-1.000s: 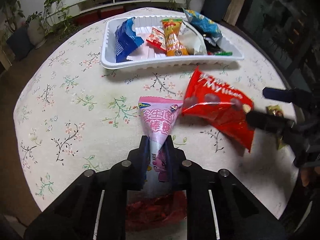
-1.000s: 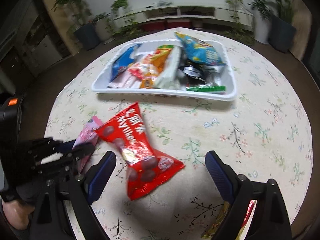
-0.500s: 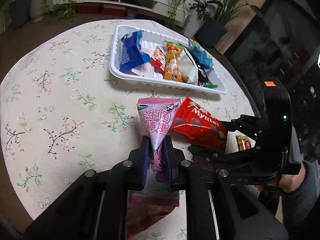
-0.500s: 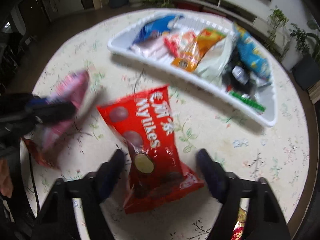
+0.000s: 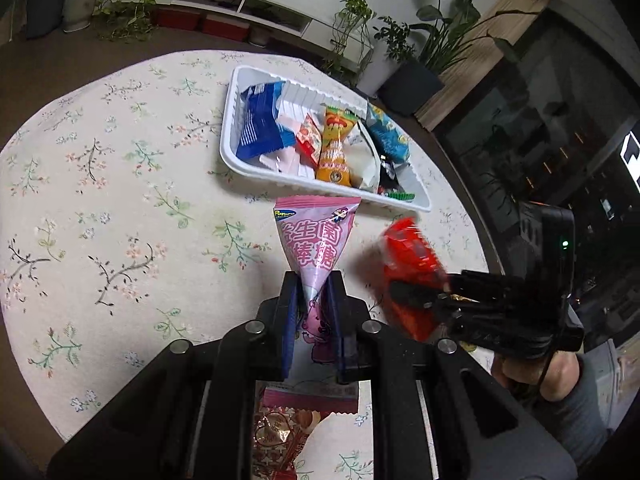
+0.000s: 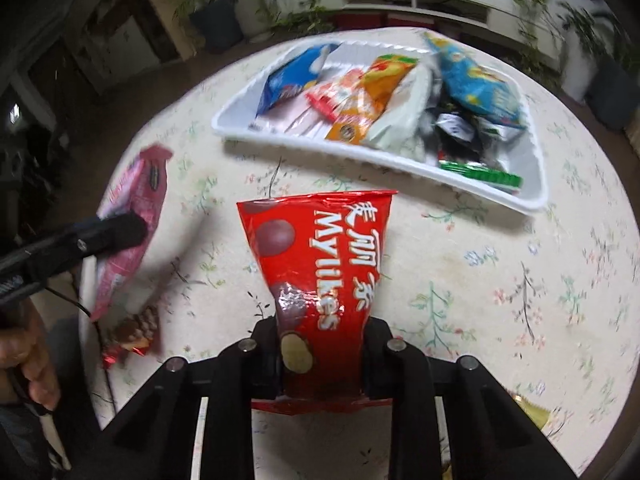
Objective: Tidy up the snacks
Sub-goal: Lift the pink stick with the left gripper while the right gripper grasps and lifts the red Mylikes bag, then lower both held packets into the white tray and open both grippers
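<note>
My left gripper (image 5: 313, 280) is shut on a pink candy bag (image 5: 316, 236) and holds it above the floral tablecloth, short of the white tray (image 5: 256, 172). My right gripper (image 6: 320, 328) is shut on a red Mylikes bag (image 6: 320, 248), lifted above the table in front of the tray (image 6: 532, 200). The tray holds several snack packs: blue (image 5: 260, 124), orange (image 5: 334, 148), white and light blue. In the left wrist view the red bag (image 5: 412, 264) is blurred at right; in the right wrist view the pink bag (image 6: 132, 216) hangs at left.
A small red-brown wrapped snack (image 5: 280, 436) lies on the table under my left gripper and shows in the right wrist view (image 6: 132, 336). A gold-wrapped snack (image 6: 532, 416) lies at the near right edge. Potted plants and a low shelf stand beyond the round table.
My right gripper closed on the red Mylikes bag and lifted it off the table. My left gripper raised the pink bag and moved it closer to the tray.
</note>
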### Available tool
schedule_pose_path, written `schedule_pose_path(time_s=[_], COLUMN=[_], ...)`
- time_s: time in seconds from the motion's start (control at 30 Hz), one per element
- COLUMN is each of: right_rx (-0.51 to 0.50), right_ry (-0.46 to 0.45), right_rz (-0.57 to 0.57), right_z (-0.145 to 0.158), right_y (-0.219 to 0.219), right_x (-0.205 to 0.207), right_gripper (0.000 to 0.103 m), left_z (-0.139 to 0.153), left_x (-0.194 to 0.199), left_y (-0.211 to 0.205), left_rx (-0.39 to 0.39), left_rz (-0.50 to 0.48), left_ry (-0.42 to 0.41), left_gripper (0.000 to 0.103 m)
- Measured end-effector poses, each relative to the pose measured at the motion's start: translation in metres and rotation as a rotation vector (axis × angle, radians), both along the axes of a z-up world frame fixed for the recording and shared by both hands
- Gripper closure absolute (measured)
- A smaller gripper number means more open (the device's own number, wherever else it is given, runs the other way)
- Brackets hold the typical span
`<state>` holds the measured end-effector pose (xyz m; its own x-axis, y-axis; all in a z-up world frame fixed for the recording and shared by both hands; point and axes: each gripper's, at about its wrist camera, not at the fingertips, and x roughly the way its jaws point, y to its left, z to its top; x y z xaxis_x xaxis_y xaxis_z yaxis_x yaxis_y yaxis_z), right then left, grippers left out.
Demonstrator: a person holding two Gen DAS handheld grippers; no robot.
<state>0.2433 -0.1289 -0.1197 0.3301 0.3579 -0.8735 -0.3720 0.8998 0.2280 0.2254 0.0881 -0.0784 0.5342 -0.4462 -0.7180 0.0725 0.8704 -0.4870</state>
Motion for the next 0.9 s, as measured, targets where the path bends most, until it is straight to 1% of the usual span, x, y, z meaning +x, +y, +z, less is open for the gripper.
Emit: schedule_pose_path(time_s=[0.17, 0.23, 0.3, 0.37, 0.4, 0.47, 0.53, 0.6, 0.67, 0.77, 0.9], right_rx=[0.111, 0.170, 0.182, 0.188, 0.197, 0.212, 0.206, 0.196, 0.172, 0.126, 0.073], right_ry=[-0.053, -0.080, -0.120, -0.153, -0.173, -0.200, -0.226, -0.220, -0.192, -0.142, -0.091], right_rz=[-0.164, -0.270, -0.356, -0.409, -0.415, -0.388, -0.333, -0.272, -0.235, -0.201, -0.167], right_z=[0.028, 0.046, 0.061, 0.076, 0.088, 0.103, 0.119, 0.126, 0.121, 0.104, 0.074], right_y=[-0.052, -0.083, -0.102, -0.112, -0.113, -0.102, -0.085, -0.057, -0.031, -0.008, 0.012], right_x=[0.006, 0.014, 0.021, 0.031, 0.038, 0.048, 0.060, 0.079, 0.103, 0.131, 0.150], right_gripper=[0.075, 0.075, 0.075, 0.075, 0.075, 0.075, 0.075, 0.075, 0.075, 0.075, 0.075], left_z=[0.015, 0.024, 0.037, 0.051, 0.058, 0.070, 0.077, 0.080, 0.076, 0.062, 0.042], left_x=[0.009, 0.016, 0.025, 0.041, 0.052, 0.078, 0.100, 0.128, 0.151, 0.173, 0.192], left_y=[0.015, 0.019, 0.022, 0.023, 0.023, 0.020, 0.013, 0.004, -0.010, -0.023, -0.032], left_rx=[-0.014, -0.002, 0.017, 0.040, 0.050, 0.060, 0.075, 0.084, 0.112, 0.138, 0.154], left_rz=[0.022, 0.025, 0.022, 0.018, 0.016, 0.006, -0.002, -0.021, -0.040, -0.058, -0.063], left_ry=[-0.026, -0.041, -0.061, -0.081, -0.092, -0.104, -0.114, -0.108, -0.093, -0.069, -0.043], left_gripper=[0.090, 0.090, 0.090, 0.090, 0.090, 0.090, 0.090, 0.090, 0.090, 0.090, 0.090])
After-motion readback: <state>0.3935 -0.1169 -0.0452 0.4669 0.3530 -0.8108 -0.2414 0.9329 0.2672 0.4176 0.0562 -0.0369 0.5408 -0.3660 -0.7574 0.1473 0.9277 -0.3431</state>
